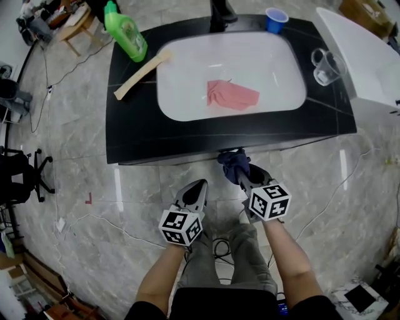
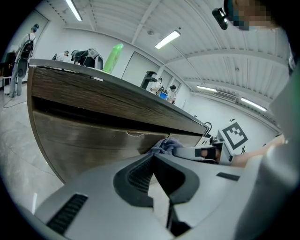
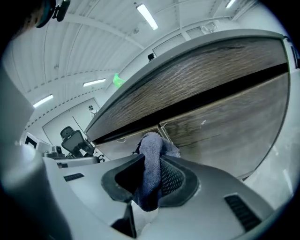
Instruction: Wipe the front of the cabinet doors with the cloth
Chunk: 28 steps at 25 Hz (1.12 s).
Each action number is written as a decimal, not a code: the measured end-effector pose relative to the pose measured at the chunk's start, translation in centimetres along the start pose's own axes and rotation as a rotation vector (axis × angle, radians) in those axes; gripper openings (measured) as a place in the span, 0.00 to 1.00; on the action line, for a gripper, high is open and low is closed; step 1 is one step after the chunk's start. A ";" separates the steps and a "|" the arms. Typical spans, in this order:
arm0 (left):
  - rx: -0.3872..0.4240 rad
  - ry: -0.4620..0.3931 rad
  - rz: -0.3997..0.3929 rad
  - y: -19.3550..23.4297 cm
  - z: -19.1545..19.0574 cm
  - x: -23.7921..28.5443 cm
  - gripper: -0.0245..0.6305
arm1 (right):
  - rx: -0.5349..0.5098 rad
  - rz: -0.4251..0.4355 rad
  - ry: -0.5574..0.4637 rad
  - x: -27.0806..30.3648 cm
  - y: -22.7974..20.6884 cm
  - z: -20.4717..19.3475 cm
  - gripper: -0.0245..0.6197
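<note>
Nearest, the person's forearms reached forward over grey trousers and a marbled floor [image 1: 94, 219]; the left gripper [image 1: 199, 186] hung low before the cabinet with its jaws brought together and nothing between them, as its own view of the left gripper [image 2: 152, 158] showed; just beside it, the right gripper [image 1: 245, 177] stood a little farther forward, its jaws clamped on a dark blue cloth [image 1: 232, 164]; in the right gripper view the cloth [image 3: 152, 147] rose in a bunch out of the right gripper [image 3: 152, 164] and hung down behind the jaws; the bunch lay against the top of the wood-grain cabinet doors [image 3: 225, 136], close by the seam between two doors and just under the dark gap below the worktop's front edge; from the left gripper view the same cloth [image 2: 166, 145] showed against the cabinet doors [image 2: 84, 140]; above, the black worktop [image 1: 134, 134] carried a white sink [image 1: 187, 106] with a pink rag [image 1: 232, 95] lying near its middle; a wooden stick [image 1: 140, 75] lay slantwise along the worktop's left side, one end over the sink's rim; a green bottle [image 1: 125, 30] lay tilted at the far left corner; two clear glass mugs [image 1: 325, 65] stood at the right edge; a dark tap [image 1: 222, 15] and a blue cup [image 1: 275, 19] stood at the far edge.
</note>
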<state>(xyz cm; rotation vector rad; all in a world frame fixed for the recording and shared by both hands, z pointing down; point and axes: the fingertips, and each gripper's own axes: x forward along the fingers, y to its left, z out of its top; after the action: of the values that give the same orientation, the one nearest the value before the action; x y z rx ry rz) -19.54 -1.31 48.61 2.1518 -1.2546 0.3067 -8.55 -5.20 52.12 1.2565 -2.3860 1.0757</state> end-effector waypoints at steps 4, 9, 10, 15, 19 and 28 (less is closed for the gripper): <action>-0.050 -0.010 0.023 1.6 -0.6 -1.3 0.05 | -0.020 0.047 0.040 0.1 2.5 -1.8 0.18; -0.076 -0.018 0.061 5.2 -1.3 -4.2 0.05 | -0.026 0.088 0.082 2.2 6.6 -4.3 0.18; -0.077 -0.018 0.065 6.0 -1.5 -4.8 0.05 | -0.026 0.096 0.087 2.7 7.4 -4.7 0.18; -0.071 0.003 0.106 10.0 -2.8 -7.8 0.05 | -0.027 0.130 0.118 5.6 11.3 -6.7 0.18; -0.085 0.011 0.132 13.1 -3.5 -9.9 0.05 | -0.044 0.161 0.142 8.0 14.3 -7.8 0.18; -0.093 0.016 0.167 18.8 -4.6 -13.2 0.05 | -0.065 0.201 0.185 13.9 19.7 -10.1 0.18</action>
<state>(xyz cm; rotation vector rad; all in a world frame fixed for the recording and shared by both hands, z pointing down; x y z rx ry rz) -41.84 4.09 53.26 1.9673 -1.4144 0.3270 -33.71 0.48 56.51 0.8700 -2.4208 1.1062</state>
